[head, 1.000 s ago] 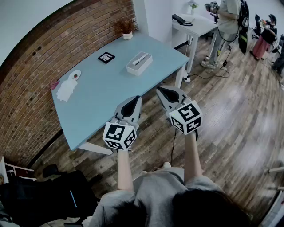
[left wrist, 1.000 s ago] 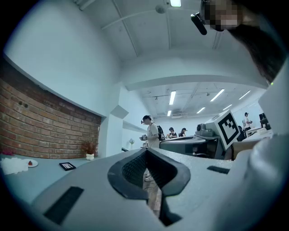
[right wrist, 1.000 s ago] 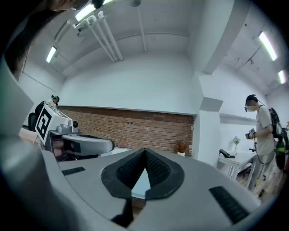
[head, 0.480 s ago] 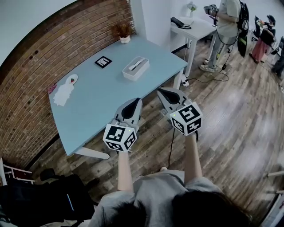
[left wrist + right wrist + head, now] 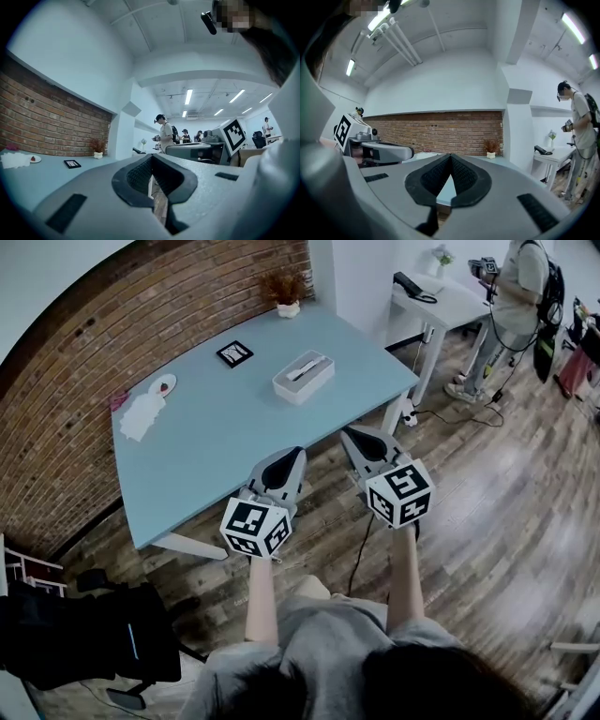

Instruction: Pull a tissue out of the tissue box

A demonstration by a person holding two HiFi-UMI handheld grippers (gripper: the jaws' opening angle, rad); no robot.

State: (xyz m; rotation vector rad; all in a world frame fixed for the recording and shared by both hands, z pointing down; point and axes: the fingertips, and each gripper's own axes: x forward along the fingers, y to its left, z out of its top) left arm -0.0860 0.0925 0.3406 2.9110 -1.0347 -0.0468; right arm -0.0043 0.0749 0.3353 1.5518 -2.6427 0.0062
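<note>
The white tissue box (image 5: 303, 377) stands on the far half of the light blue table (image 5: 216, 451), with a tissue showing in its top slot. Both grippers hang off the table's near right edge, above the wooden floor, well short of the box. My left gripper (image 5: 294, 455) is shut and empty, and its pads meet at the tip in the left gripper view (image 5: 151, 157). My right gripper (image 5: 348, 432) is also shut on nothing (image 5: 450, 155). The box is hidden in both gripper views.
On the table lie a black framed card (image 5: 234, 353), a potted plant (image 5: 288, 307), a small plate (image 5: 162, 385) and crumpled white paper (image 5: 141, 415). A white desk (image 5: 441, 298) and a standing person (image 5: 520, 296) are at the back right. A black chair (image 5: 84, 643) is at the lower left.
Both grippers have sunk a little and edged toward the table, still shut and side by side. The head view has swung, so the table and box now sit further right.
</note>
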